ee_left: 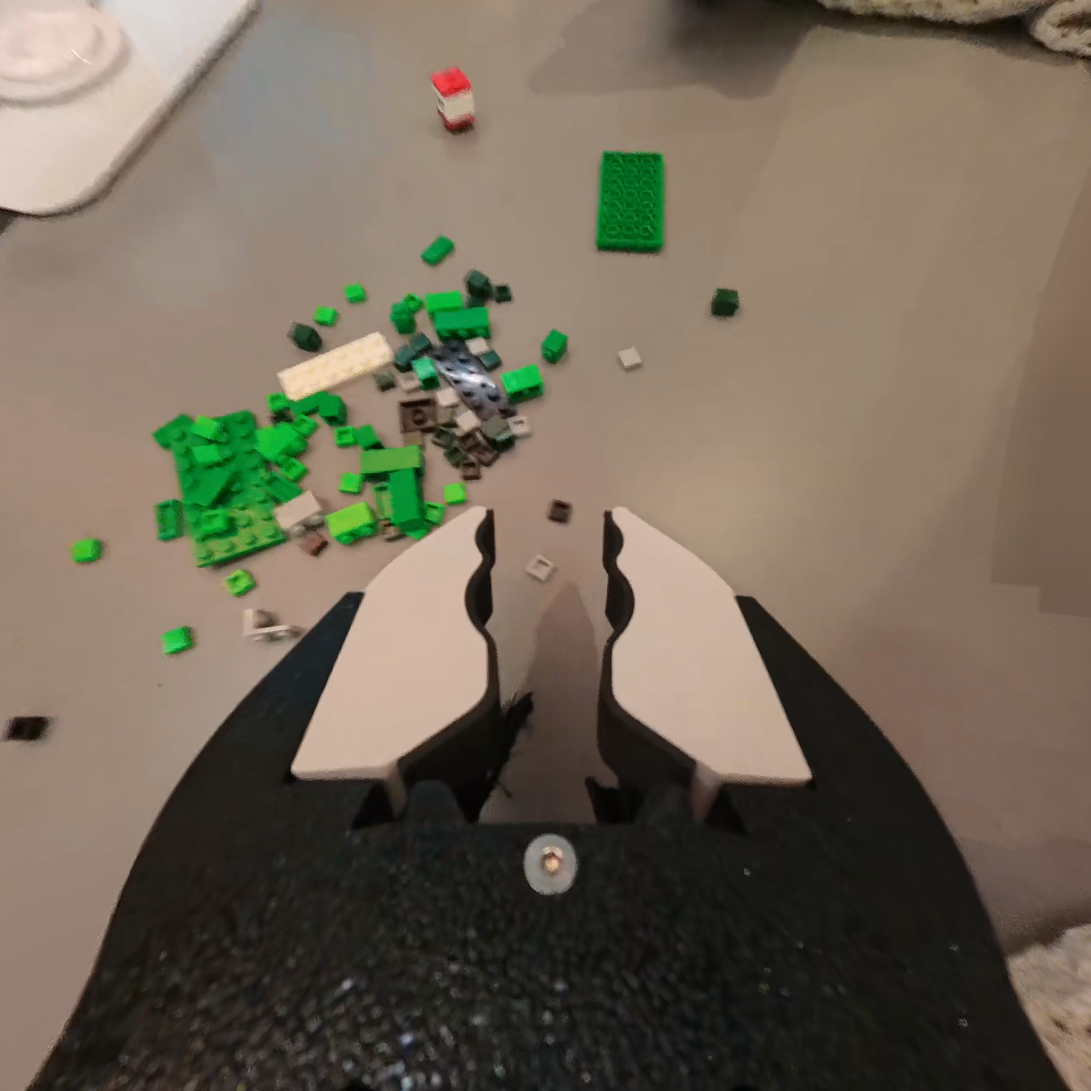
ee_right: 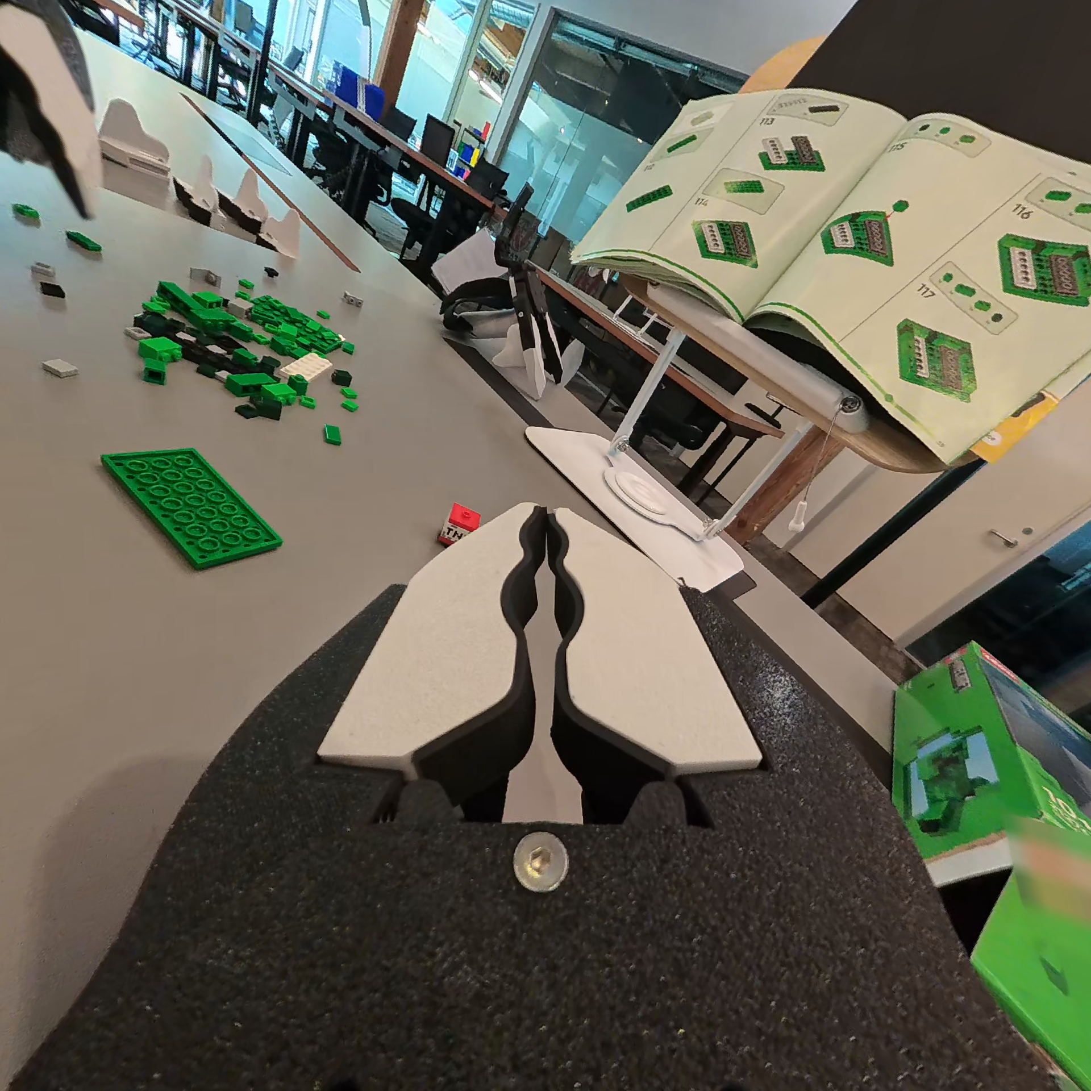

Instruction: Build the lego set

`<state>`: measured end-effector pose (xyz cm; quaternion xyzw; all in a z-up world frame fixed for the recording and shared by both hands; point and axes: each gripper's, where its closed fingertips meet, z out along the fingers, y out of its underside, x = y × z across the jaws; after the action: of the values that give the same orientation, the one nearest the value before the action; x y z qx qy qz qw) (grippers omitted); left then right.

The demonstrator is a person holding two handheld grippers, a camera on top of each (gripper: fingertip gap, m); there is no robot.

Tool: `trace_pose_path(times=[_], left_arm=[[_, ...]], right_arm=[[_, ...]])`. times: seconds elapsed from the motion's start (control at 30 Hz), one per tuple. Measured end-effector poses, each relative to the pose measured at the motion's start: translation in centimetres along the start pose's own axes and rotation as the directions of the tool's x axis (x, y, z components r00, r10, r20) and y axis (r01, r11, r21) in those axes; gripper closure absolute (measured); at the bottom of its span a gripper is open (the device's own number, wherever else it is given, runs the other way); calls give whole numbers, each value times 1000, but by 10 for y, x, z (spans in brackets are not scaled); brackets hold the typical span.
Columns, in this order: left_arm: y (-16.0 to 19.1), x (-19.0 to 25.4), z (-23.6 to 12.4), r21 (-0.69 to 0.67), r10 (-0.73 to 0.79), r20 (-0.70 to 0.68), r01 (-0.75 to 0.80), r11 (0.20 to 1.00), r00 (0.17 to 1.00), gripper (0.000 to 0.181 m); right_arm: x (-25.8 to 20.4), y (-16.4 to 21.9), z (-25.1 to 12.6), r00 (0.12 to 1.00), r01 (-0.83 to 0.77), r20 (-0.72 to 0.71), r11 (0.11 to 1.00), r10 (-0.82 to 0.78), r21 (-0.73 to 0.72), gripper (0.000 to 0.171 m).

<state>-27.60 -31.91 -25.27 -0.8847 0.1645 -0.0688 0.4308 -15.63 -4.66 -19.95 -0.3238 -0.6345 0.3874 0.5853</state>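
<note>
A pile of loose green, dark green, grey and white bricks [ee_left: 366, 425] lies on the grey table; it also shows in the right wrist view [ee_right: 242, 348]. A green plate [ee_left: 630, 202] lies studs-down beyond the pile, and in the right wrist view [ee_right: 190, 506] at left. A small red and white block [ee_left: 452, 99] stands far off; it also shows [ee_right: 459, 524] just left of my right fingertips. My left gripper [ee_left: 548, 519] is open and empty above the table, with a small dark tile [ee_left: 559, 511] and a grey tile [ee_left: 539, 568] between its fingers below. My right gripper [ee_right: 544, 515] is shut and empty.
An open instruction booklet [ee_right: 856, 236] rests on a white stand [ee_right: 637, 496] at the table's right edge; its base shows in the left wrist view [ee_left: 77, 106]. Green set boxes [ee_right: 992, 761] sit at lower right. Spare white gripper fingers [ee_right: 195, 177] stand at the table's far side. My right gripper's tips are some 15 cm from the green plate [ee_left: 630, 202]. It turns up in the right wrist view [ee_right: 199, 499] as well.
</note>
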Motion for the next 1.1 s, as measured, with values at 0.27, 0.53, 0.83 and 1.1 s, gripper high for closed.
trace_pose_path(times=[0.27, 0.53, 0.83, 1.1], left_arm=[[-35, -77, -66, 342, -135, 501, -52, 938, 855, 151], [-18, -97, -70, 389, -272, 521, 58, 919, 809, 148], [-10, -93, -49, 306, -221, 500, 67, 950, 837, 151], [-25, -57, 17, 144, -72, 416, 13, 989, 906, 151]], right_arm=[[-4, 0, 2, 1000, 17, 12, 1000, -16, -6, 171], [-4, -1, 2, 1000, 13, 13, 1000, -13, 0, 171], [-6, 0, 2, 1000, 25, 20, 1000, -24, -7, 171], [-7, -1, 4, 1000, 25, 15, 1000, -25, -8, 171]])
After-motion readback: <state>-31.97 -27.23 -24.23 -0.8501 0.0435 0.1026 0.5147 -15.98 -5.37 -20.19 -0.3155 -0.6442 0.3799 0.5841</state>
